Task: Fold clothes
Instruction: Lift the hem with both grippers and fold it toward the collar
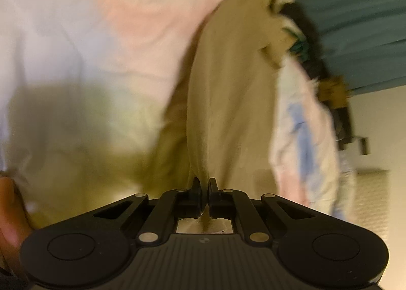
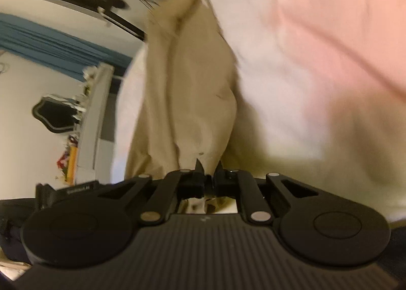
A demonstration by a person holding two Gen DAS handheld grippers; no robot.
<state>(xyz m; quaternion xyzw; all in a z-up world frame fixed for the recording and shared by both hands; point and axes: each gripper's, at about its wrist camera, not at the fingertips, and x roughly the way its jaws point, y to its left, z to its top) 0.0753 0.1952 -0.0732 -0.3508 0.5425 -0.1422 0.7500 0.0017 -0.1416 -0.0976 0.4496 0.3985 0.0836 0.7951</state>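
In the left wrist view we see a fingertip [image 1: 10,216] at the far left edge, beside the left hand-held gripper [image 1: 204,186]. Its jaws are closed on a fold of the beige garment [image 1: 228,102], which runs straight ahead of it and upward (the fabric passes between the fingers and shows again behind them). A pastel sheet [image 1: 88,43] lies left of and ahead of it; a teal curtain [image 1: 355,23] hangs far right.

In the right wrist view a shelf [image 2: 96,122] stands far left of the right hand-held gripper [image 2: 209,169]. This one too is clamped on the beige garment [image 2: 192,102], directly ahead. The pastel sheet [image 2: 317,48] fills everything to its right.
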